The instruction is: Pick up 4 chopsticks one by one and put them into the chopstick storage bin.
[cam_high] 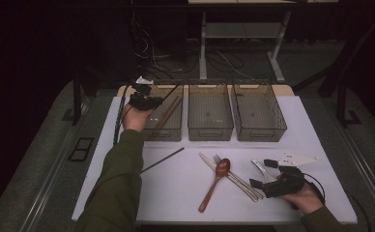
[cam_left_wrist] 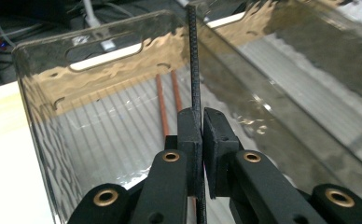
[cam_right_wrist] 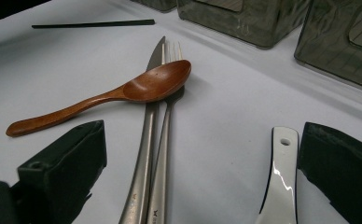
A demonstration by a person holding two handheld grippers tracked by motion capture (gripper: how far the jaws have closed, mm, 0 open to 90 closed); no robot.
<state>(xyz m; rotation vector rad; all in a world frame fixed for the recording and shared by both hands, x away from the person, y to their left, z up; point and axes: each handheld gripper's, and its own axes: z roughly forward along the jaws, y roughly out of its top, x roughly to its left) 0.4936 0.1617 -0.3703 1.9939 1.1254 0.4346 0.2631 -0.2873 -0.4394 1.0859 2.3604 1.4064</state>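
The left gripper view shows what the high view cannot resolve: the left gripper (cam_left_wrist: 202, 123) is clenched on a thin black chopstick (cam_left_wrist: 194, 60), which stands upright between the pads and rises above them. Directly beyond the gripper lies the left bin (cam_left_wrist: 44, 79), a clear smoked container; two brown chopsticks (cam_left_wrist: 167, 100) rest on its floor just behind the jaws. In the high view the left gripper (cam_high: 144, 100) sits at the near left corner of that bin (cam_high: 168, 133).

The right gripper view shows the right gripper (cam_right_wrist: 202, 163) released, jaws wide apart. A shiny metal handle (cam_right_wrist: 279, 182) lies just inside its right jaw; contact cannot be judged. Ahead of it and toward its left jaw, a wooden spoon (cam_right_wrist: 100, 95) lies across a knife (cam_right_wrist: 144, 154) and fork (cam_right_wrist: 165, 140). A second black chopstick (cam_right_wrist: 93, 23) lies well beyond.

The metal handle's lower end is cut off by the frame edge, and the clamped chopstick's lower end is hidden behind the left gripper.

The bench (cam_high: 176, 193) is white. The surrounding room is dark, with cables on the floor behind it.
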